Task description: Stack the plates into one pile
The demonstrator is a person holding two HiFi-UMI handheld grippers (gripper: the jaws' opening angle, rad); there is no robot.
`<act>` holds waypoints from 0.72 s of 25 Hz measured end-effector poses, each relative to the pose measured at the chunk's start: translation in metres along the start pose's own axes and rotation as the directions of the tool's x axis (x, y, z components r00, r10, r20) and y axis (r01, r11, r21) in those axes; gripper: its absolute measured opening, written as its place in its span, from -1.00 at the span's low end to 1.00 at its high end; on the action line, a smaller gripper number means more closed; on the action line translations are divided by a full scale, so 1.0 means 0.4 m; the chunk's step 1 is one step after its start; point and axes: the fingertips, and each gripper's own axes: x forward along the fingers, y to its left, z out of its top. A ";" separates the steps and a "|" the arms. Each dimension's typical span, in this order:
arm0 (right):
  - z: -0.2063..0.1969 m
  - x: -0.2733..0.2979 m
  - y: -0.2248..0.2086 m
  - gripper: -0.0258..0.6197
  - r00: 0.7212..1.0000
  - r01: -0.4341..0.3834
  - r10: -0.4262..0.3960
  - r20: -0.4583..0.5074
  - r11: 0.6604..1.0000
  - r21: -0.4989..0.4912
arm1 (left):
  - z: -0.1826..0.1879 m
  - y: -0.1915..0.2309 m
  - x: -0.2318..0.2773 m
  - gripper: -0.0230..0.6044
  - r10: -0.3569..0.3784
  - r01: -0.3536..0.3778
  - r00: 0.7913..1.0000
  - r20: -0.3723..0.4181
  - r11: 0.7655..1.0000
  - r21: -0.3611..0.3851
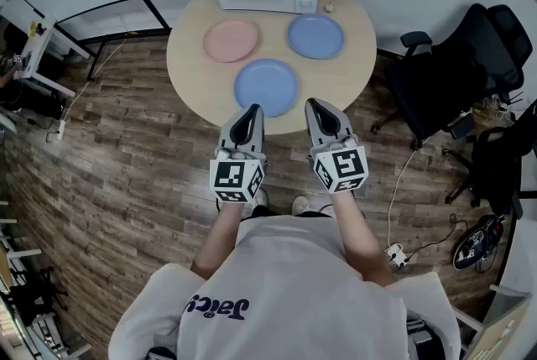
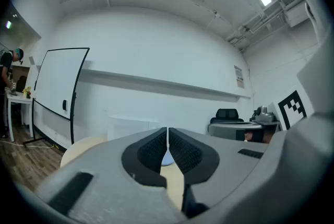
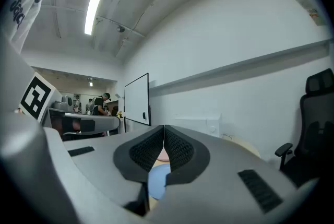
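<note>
Round pale tabletop (image 1: pixel 189 73) carries smooth pink plate (image 1: pixel 231 40), two blue plates (image 1: pixel 266 86) (image 1: pixel 315 36); left tool (image 1: pixel 254 109), right tool (image 1: pixel 315 103): jaws together

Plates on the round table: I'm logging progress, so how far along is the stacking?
Done: nothing yet; the pink plate, the far blue plate and the near blue plate lie apart on the table. In hand: nothing; the left gripper and right gripper are shut and empty at the table's near edge. Left: every stacking move.
</note>
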 end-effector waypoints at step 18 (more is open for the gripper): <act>-0.389 -0.005 0.019 -0.85 0.944 -0.121 0.176 -0.279 0.971 0.205 | -0.381 0.064 -0.079 -0.84 0.130 -0.194 0.931 -0.341 0.968 -0.159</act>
